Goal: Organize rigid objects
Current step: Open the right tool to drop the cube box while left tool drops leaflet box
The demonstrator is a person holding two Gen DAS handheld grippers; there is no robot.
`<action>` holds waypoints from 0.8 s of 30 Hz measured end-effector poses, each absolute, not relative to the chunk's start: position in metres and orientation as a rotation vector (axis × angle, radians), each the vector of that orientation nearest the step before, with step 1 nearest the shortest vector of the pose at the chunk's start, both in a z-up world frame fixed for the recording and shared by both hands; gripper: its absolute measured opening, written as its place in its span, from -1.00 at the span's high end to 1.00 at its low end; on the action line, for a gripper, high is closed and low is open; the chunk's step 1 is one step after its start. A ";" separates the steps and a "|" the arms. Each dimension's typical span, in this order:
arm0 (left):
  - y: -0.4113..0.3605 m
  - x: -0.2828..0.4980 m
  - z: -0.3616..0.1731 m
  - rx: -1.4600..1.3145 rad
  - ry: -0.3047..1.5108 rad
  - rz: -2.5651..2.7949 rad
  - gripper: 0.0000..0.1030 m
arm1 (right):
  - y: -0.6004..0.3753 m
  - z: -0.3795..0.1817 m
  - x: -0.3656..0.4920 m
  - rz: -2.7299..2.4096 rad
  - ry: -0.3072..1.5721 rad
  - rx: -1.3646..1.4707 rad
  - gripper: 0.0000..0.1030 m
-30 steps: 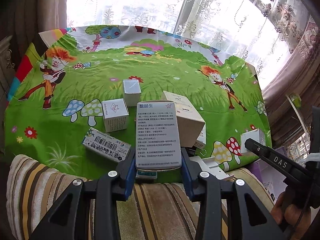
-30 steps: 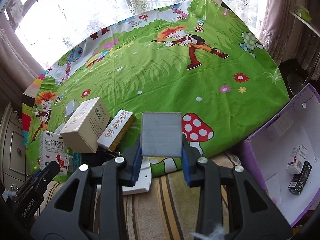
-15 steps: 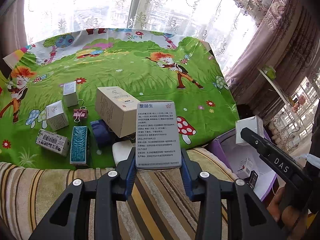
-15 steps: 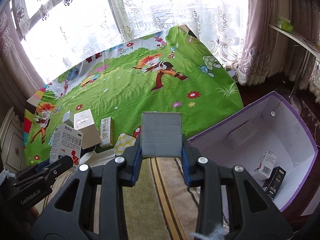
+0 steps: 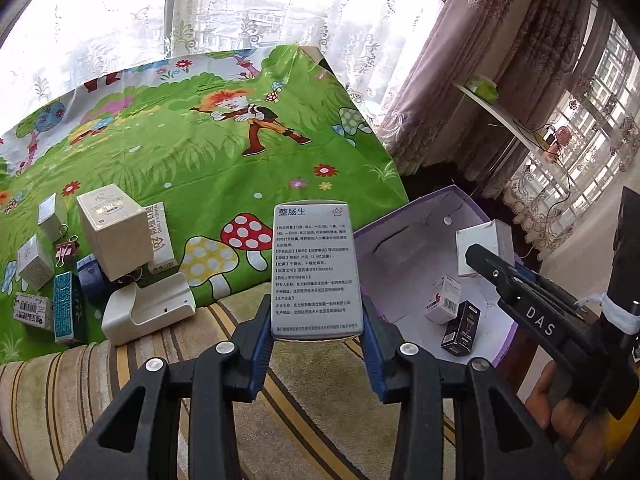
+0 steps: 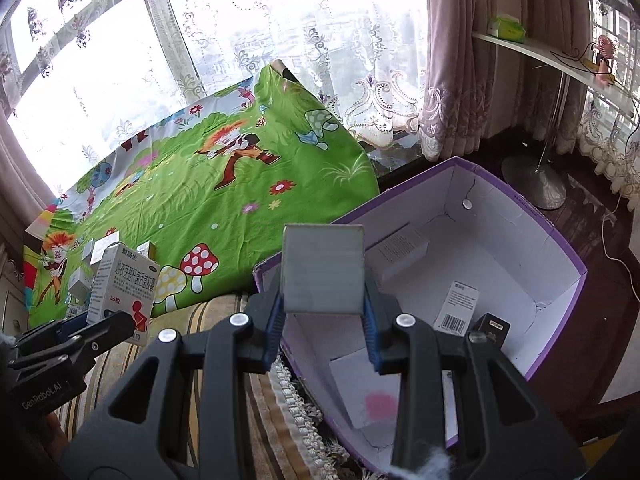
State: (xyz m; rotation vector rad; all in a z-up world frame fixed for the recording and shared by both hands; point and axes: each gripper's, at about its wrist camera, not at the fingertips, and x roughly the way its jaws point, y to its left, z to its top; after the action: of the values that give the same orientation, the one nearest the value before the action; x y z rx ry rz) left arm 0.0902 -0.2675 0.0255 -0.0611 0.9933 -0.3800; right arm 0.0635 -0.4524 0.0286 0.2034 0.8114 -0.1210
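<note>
My left gripper (image 5: 316, 322) is shut on a white medicine box (image 5: 315, 270) printed with Chinese text, held above the striped cloth left of the purple storage box (image 5: 404, 216). My right gripper (image 6: 323, 314) is shut on a small grey-white box (image 6: 322, 268), held over the near left corner of the purple storage box (image 6: 560, 240). The storage box is open, white inside, and holds a barcode carton (image 6: 456, 312) and a black carton (image 6: 494, 326). The left gripper's medicine box also shows in the right wrist view (image 6: 122, 284).
Several small boxes lie on the green cartoon cloth at the left: a beige carton (image 5: 114, 236), a teal box (image 5: 66, 306), a white plastic holder (image 5: 148, 310), binder clips (image 5: 64, 250). Curtains, a window and a white shelf (image 6: 560, 60) stand behind.
Both grippers have swung right with their boxes, away from the pile on the green cloth. The purple storage box has come into view, and the right gripper's box is now over it.
</note>
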 end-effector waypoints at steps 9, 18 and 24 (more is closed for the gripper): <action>-0.323 0.091 0.015 -0.011 1.035 -0.502 0.21 | -0.482 0.031 0.046 -0.246 0.780 0.139 0.26; -0.351 0.092 0.011 0.013 1.048 -0.585 -0.06 | -0.496 0.026 0.043 -0.313 0.786 0.138 0.25; -0.338 0.091 0.017 -0.022 1.031 -0.564 -0.23 | -0.490 0.028 0.043 -0.284 0.789 0.148 0.05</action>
State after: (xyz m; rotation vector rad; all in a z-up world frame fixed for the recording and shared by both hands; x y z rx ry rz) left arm 0.0909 -0.3381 0.0173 -0.0216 1.0308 -0.5638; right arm 0.0433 -0.4896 0.0279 0.1482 0.7887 -0.2840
